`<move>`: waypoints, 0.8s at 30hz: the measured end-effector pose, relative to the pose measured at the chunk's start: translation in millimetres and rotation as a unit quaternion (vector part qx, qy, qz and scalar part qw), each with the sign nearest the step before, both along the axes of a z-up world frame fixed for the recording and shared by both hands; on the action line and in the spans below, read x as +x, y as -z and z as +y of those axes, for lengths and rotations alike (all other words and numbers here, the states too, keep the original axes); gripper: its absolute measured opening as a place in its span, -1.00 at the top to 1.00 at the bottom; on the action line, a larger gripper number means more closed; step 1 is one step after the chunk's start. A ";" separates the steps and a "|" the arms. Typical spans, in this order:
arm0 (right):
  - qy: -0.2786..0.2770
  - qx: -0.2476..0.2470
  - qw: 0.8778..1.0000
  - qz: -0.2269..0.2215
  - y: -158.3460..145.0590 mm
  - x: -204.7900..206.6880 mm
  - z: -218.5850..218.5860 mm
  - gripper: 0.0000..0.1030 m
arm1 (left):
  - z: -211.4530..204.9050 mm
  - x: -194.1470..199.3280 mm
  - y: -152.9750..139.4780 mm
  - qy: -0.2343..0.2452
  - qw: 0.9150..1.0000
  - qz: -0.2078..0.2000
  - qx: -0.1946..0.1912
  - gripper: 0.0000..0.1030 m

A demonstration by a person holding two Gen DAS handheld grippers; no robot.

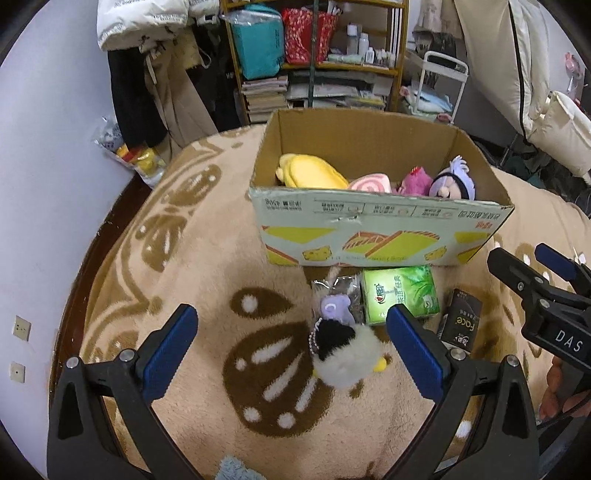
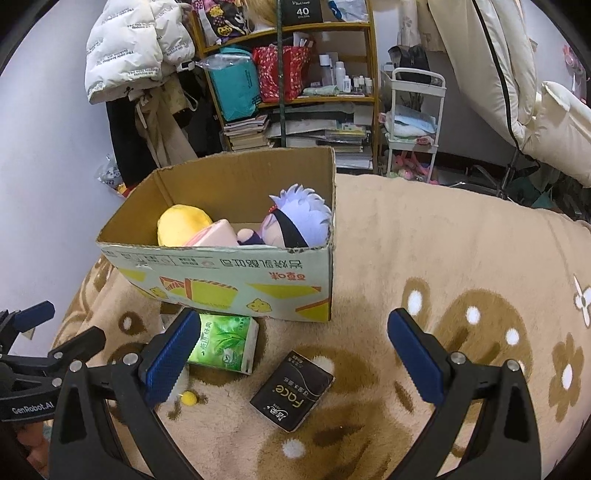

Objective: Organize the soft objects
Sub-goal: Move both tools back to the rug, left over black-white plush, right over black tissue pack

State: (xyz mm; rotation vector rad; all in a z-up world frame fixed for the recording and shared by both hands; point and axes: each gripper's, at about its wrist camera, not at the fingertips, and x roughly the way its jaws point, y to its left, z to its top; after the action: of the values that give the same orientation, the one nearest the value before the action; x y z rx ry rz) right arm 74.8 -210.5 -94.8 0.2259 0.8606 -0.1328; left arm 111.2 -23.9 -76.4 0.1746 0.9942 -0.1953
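Both wrists seemingly face box

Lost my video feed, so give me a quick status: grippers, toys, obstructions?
Left gripper and right gripper open, empty. Black-and-white plush on blanket between left fingers; cardboard box beyond. Green tissue pack lies between.

"Face" on black pack; "DAS" on right claw; "GenRobot.AI" on left claw; "40" on shelf box.

Blanket: beige with brown butterfly and flower motifs dotted white. Cardboard box: pale green front with yellow shapes and red lettering, plain brown inside. Tissue pack: green leaf print. Small packet: black. Plush keychain: black and white.
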 end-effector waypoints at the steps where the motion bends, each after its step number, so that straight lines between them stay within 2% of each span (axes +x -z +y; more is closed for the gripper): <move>1: 0.000 0.000 1.000 0.002 1.3 1.0 0.2 -1.00 | 0.4 1.2 1.7 -0.001 1.000 0.003 -0.001 -0.95; 7: 0.003 0.003 1.000 0.021 12.3 7.1 -1.0 -1.00 | 1.4 8.1 11.5 -0.007 1.000 0.027 -0.003 -0.95; 17: 0.026 0.036 0.995 0.084 49.8 15.8 -7.5 -1.00 | -14.4 14.5 41.8 0.003 0.997 0.075 0.025 -0.95; 24: 0.023 0.026 0.993 0.112 66.2 21.5 -5.2 -1.00 | -22.7 16.5 63.8 0.010 0.993 0.113 0.042 -0.96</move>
State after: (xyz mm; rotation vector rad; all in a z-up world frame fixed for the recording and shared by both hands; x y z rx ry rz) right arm 96.3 -215.7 -161.0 0.2830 1.0841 -0.1821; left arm 127.8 -46.6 -140.2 0.2439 1.2267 -0.1942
